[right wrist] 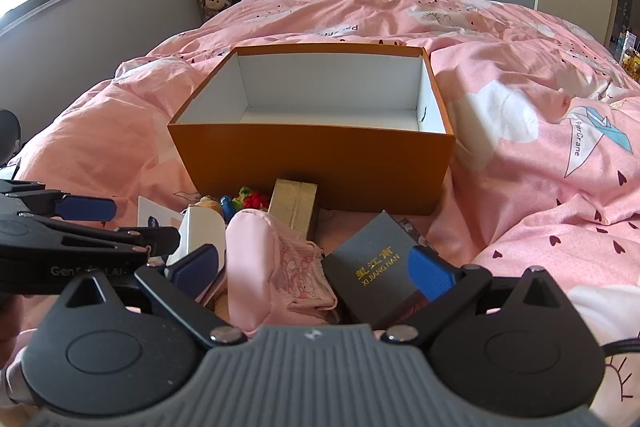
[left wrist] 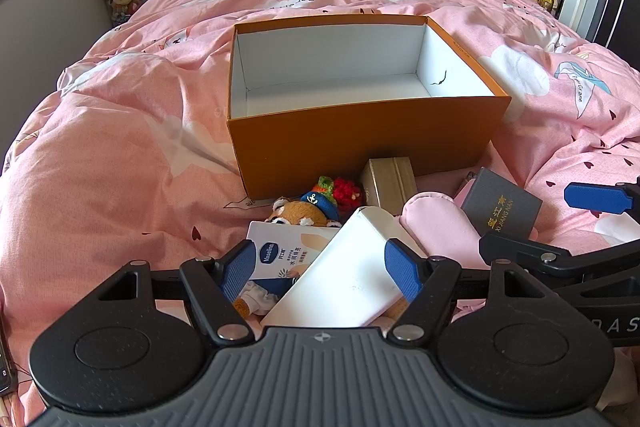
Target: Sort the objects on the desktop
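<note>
Landmark: orange box (left wrist: 360,143), lid off, white interior bare, standing on the pink quilt (left wrist: 100,167) of a bed. All items to be sorted lie heaped on the quilt at the box's near wall; none is inside yet.

- Gold carton (left wrist: 390,185): touching or just short of the box's near wall; which, cannot be told.
- Red-and-green knitted piece (left wrist: 340,189): beside the gold carton, near the wall.
- Plush toy in a blue cap (left wrist: 308,213): nearer the camera than the knitted piece, partly buried.
- Vaseline carton (left wrist: 282,253): lying over the plush toy.
- White carton (left wrist: 348,275): tilted, leaning across the Vaseline carton.
- Pink fabric pouch (right wrist: 272,267): between the white carton and the dark case.
- Dark case with gold lettering (right wrist: 376,271): toward the box's right corner.

Left gripper (left wrist: 320,269): jaws wide apart, straddling the white carton, gripping nothing.
Right gripper (right wrist: 312,267): jaws fully spread over pouch and dark case, gripping nothing.

Risks, judged: lifting the white carton may drag the Vaseline carton; the soft quilt may give under a press; the two grippers stand close and may collide.
</note>
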The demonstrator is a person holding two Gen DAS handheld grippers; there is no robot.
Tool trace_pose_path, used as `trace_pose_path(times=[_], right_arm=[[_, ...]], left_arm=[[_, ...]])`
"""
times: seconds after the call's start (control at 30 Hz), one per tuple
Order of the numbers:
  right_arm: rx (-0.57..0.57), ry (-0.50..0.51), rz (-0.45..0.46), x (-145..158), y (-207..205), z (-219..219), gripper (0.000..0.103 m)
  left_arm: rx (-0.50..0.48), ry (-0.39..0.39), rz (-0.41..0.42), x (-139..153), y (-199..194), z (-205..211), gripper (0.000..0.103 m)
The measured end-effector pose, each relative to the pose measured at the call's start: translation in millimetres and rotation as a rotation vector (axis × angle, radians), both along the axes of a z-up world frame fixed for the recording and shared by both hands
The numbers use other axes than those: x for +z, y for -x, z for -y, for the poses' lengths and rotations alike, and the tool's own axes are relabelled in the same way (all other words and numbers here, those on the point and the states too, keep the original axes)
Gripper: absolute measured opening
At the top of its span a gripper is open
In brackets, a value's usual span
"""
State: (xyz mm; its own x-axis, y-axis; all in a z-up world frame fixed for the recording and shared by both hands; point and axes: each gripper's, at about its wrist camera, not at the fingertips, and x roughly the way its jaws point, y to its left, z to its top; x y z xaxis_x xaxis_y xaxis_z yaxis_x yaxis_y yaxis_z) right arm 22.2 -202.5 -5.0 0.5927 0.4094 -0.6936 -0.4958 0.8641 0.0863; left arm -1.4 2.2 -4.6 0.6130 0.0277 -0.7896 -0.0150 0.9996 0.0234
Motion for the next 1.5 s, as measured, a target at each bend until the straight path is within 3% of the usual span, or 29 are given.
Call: trace_pose_path(times=[0.43,0.57,0.7,0.83,0.9,1.17,1.5], right_arm=[[-0.001,0.018,-0.004,-1,-1,-2,0.101],[0.019,0.014,-0.004,1,-2,-2,0.1],[0.069,0.018,-0.055,-1,-5,-5,0.081],[0.126,0.018,-0.117,-7,-6,-11,0.077],[0.147,0.032,-0.135,-10,-6,-15,0.067],[0.218,0.093,-0.155,-22,-9,-24,0.056],[0.213,0.084,-0.14,-24,-6,-18,0.042]], left_arm=[[0.001,0.015,-0.002,-1,0,-1,0.084],[-0.061,0.039,-0.009,4,1,-4,0.079],[-0.109,0.09,-0.032,8,1,-11,0.063],[-0.148,0.143,-0.068,5,-1,-14,0.058],[-0.188,0.112,-0.067,2,1,-10,0.058],[-0.347,0.021,-0.059,-9,7,0,0.058],[-0.417,-0.071,-0.044,-33,13,22,0.069]])
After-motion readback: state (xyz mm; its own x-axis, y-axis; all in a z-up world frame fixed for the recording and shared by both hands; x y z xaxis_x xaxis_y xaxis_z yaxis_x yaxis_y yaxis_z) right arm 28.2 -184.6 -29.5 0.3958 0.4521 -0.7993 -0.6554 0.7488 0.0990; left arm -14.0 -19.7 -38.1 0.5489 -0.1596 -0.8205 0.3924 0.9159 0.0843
